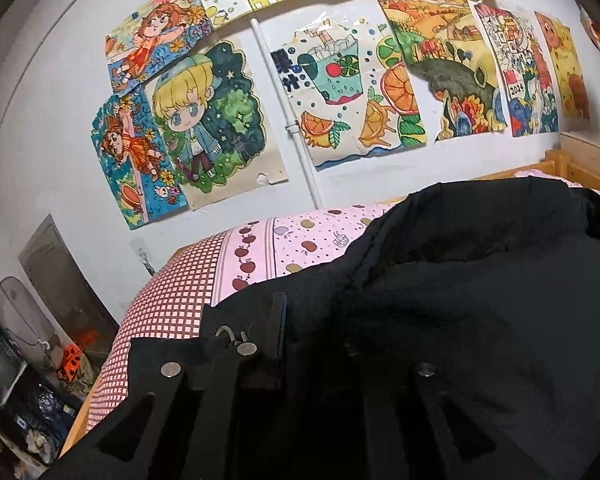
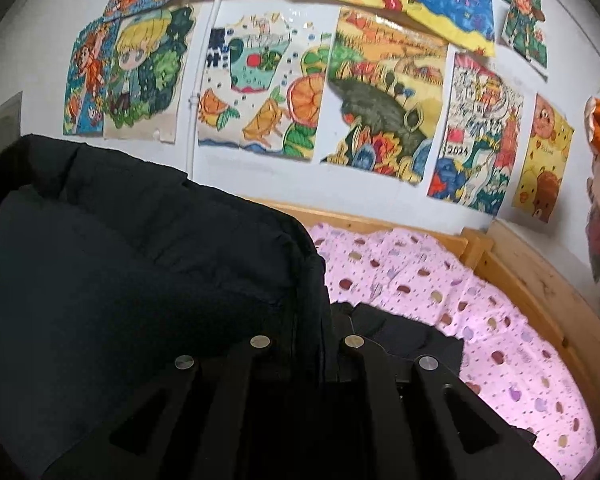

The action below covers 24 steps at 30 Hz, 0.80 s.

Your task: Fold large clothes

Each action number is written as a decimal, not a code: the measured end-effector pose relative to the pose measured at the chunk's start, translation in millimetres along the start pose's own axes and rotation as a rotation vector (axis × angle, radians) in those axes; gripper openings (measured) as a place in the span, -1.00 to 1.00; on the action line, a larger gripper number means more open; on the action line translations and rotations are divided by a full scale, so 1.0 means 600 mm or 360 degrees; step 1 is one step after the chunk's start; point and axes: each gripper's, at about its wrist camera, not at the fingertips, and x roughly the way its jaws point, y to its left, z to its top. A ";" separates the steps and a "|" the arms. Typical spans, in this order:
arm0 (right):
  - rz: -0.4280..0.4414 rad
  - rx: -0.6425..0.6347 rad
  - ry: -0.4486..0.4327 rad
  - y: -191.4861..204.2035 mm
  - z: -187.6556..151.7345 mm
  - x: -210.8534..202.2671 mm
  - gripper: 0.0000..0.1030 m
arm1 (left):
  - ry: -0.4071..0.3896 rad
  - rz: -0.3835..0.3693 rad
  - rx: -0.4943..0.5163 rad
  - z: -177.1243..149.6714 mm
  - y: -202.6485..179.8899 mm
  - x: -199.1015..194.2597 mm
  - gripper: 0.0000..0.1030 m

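Note:
A big black padded jacket (image 1: 480, 288) hangs in a puffy fold over the bed and fills most of both views. My left gripper (image 1: 300, 320) is shut on the jacket's edge; one dark finger (image 1: 278, 332) shows beside a metal ring, and the other is buried under the fabric. In the right wrist view the jacket (image 2: 120, 280) bulges on the left, and my right gripper (image 2: 324, 332) is shut on a vertical pleat of it. Another part of the jacket (image 2: 412, 336) lies on the sheet just beyond the right gripper's fingers.
The bed has a pink fruit-print sheet (image 2: 460, 280) with a red checked part (image 1: 168, 312), inside a wooden frame (image 2: 540, 280). Children's drawings (image 1: 340, 88) and a white pipe (image 1: 300, 136) cover the wall behind. Crates and clutter (image 1: 20, 400) stand on the floor at left.

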 end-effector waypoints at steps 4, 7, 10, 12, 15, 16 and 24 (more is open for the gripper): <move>0.0001 0.0033 0.0005 -0.006 -0.003 -0.004 -0.76 | 0.0042 -0.0009 0.0006 -0.001 0.003 -0.001 -0.72; -0.0017 0.0054 -0.0032 -0.016 -0.005 -0.022 -0.14 | 0.0043 -0.0043 -0.0023 -0.002 0.014 -0.016 -0.36; -0.0003 0.0085 -0.0135 -0.031 -0.011 -0.060 0.37 | -0.0017 -0.0104 -0.0093 -0.003 0.028 -0.045 0.57; 0.0010 0.0076 -0.0155 -0.039 -0.014 -0.082 0.37 | -0.0136 -0.0034 -0.0136 -0.007 0.040 -0.078 1.00; 0.0085 0.0082 -0.0184 -0.048 -0.023 -0.120 0.42 | -0.0278 -0.0018 -0.0104 -0.024 0.050 -0.128 1.00; 0.0141 0.0086 -0.0197 -0.050 -0.028 -0.132 0.54 | -0.0301 0.0021 -0.0072 -0.034 0.049 -0.140 1.00; 0.0407 -0.0172 -0.0029 0.014 -0.042 -0.112 0.73 | -0.0049 0.0107 0.0059 -0.071 0.021 -0.099 1.00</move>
